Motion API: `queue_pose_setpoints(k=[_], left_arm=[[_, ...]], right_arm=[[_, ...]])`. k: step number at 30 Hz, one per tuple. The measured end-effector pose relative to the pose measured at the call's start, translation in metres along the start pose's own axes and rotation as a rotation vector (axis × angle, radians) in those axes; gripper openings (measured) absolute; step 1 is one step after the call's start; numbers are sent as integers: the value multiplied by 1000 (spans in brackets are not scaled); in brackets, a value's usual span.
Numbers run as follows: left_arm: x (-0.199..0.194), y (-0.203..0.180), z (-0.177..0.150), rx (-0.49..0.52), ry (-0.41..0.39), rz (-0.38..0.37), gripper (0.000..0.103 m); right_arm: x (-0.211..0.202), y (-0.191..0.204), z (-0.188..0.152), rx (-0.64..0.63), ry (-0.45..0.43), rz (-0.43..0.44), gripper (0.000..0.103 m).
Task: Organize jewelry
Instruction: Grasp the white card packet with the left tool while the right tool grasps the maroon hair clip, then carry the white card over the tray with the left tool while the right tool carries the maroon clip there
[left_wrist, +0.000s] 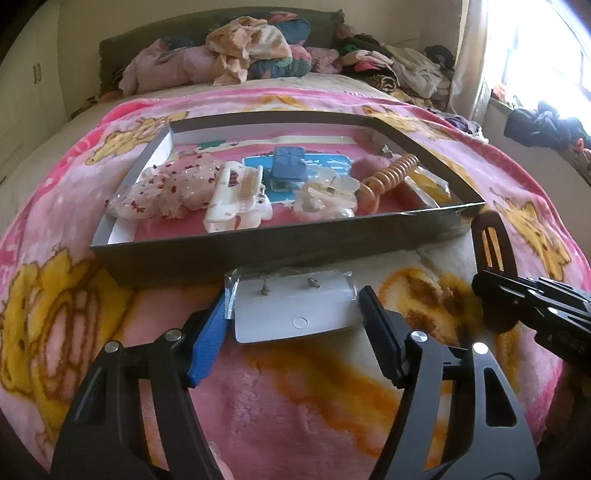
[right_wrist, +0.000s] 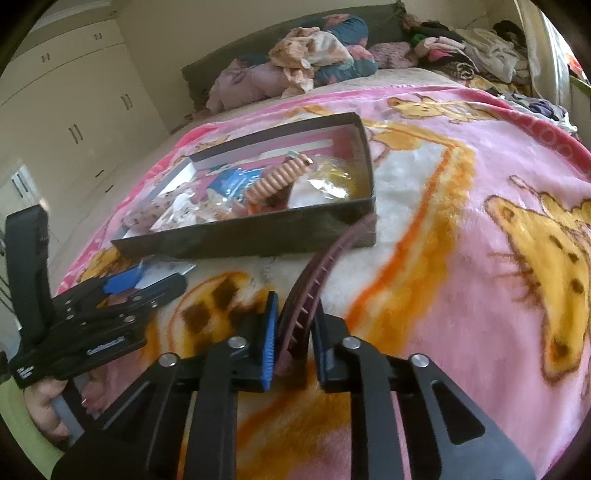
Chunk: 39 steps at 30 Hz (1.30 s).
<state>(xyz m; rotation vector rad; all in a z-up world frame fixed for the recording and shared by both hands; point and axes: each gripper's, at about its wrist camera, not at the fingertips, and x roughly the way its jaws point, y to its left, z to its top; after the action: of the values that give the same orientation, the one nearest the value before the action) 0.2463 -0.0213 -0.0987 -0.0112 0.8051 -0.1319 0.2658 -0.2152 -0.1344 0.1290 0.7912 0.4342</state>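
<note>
Spread over the bed, a pink cartoon blanket (left_wrist: 303, 398) carries a shallow dark box (left_wrist: 258, 251) of hair clips, and through the left wrist camera I read my left gripper (left_wrist: 295, 328) with jaws spread either side of a bagged white earring card (left_wrist: 295, 310) lying flat just before the box, pads not pressing it. Through the right wrist camera, my right gripper (right_wrist: 293, 343) has its jaws pinched on a curved maroon comb (right_wrist: 314, 280), which arcs away toward the box corner.

Lower end of the curved comb (right_wrist: 295, 332) hidden between the right tongs (right_wrist: 295, 354); box contents (right_wrist: 207, 206) blurred.
</note>
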Motion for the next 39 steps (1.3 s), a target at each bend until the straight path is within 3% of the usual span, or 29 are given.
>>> queue_pose_setpoints(k=[12, 22, 39], left_arm=[[-29, 8, -3, -7, -31, -23, 59], [-49, 27, 16, -58, -96, -10, 59], [-41, 58, 58, -113, -145, 16, 59]], right_arm=[[-26, 29, -3, -78, -39, 52, 13], [-28, 50, 19, -128, -59, 79, 13], [-5, 59, 65, -155, -73, 79, 13]])
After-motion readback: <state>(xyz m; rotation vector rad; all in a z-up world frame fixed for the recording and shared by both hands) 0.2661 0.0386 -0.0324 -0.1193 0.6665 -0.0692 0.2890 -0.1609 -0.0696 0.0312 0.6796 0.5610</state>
